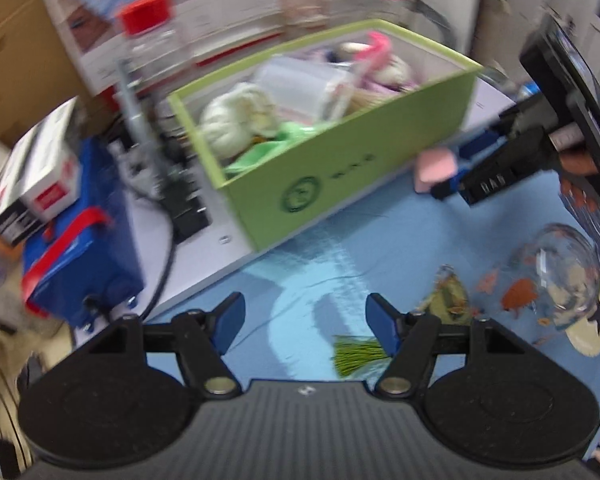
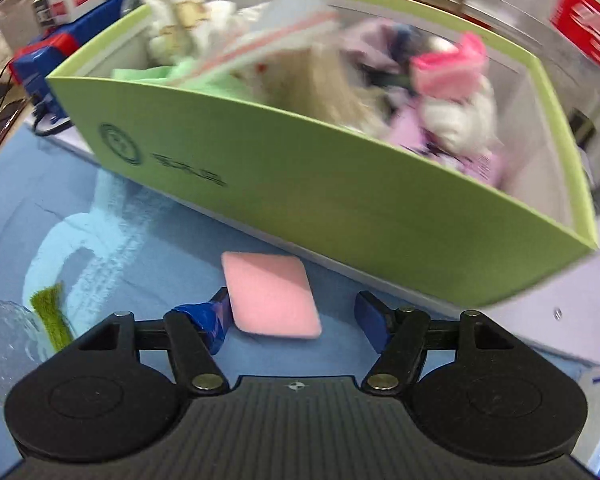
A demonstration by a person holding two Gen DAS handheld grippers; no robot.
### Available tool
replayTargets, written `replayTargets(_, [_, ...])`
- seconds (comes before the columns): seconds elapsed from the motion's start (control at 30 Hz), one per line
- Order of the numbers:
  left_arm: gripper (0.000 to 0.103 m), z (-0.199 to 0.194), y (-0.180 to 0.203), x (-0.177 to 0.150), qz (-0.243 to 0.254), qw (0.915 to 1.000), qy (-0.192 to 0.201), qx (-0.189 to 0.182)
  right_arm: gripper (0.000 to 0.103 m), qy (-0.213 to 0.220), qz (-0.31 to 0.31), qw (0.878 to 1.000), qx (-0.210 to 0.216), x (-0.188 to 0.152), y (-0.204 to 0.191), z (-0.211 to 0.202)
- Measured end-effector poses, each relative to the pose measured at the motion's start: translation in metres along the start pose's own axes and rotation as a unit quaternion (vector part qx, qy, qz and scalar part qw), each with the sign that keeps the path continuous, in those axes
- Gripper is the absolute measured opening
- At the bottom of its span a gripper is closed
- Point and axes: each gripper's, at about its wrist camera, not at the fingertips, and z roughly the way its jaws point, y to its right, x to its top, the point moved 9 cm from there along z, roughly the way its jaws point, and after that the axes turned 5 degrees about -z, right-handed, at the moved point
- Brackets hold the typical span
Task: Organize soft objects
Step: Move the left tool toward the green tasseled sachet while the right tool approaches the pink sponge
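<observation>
Beside the green box [image 2: 340, 184], the pink sponge [image 2: 270, 294] lay between the right gripper [image 2: 296, 310]'s parted jaws, seemingly untouched, so a centred squeeze looked wise, while the left gripper [image 1: 304, 322] hung open and empty.

blue mat [image 1: 236, 292] over a white tabletop [image 1: 204, 268], cardboard [image 1: 16, 52] behind.

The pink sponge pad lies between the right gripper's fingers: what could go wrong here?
1. The right gripper is open and only one blue finger meets the pink sponge pad; closing off-centre could push it aside.
2. The green box stands close behind, so a lift might catch its wall.
</observation>
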Motion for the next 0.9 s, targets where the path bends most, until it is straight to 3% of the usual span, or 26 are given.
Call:
replayTargets(0.1, [0.069,0.008,0.025,0.006,0.079,0.9968,-0.014,-0.007,0.055,0.016,0.049,0.998,-0.03,-0.02,0.031,-0.011])
replayTargets(0.17, [0.069,0.013,0.039,0.007,0.126,0.9914,-0.031,-0.015,0.055,0.035,0.077,0.996,-0.025,-0.035,0.039,-0.023])
replayTargets(0.4, [0.069,0.03,0.08,0.003,0.245,0.9652,-0.079,-0.044,0.055,0.118,0.099,0.988,-0.016,-0.067,0.044,-0.073])
replayTargets(0.6, [0.069,0.052,0.098,-0.011,0.294,0.9444,-0.138,-0.05,0.056,0.142,0.108,0.984,0.002,-0.068,0.054,-0.086])
replayTargets(0.9, [0.069,0.063,0.108,-0.009,0.317,0.9307,-0.163,-0.083,0.056,0.154,0.11,0.981,0.03,-0.067,0.051,-0.08])
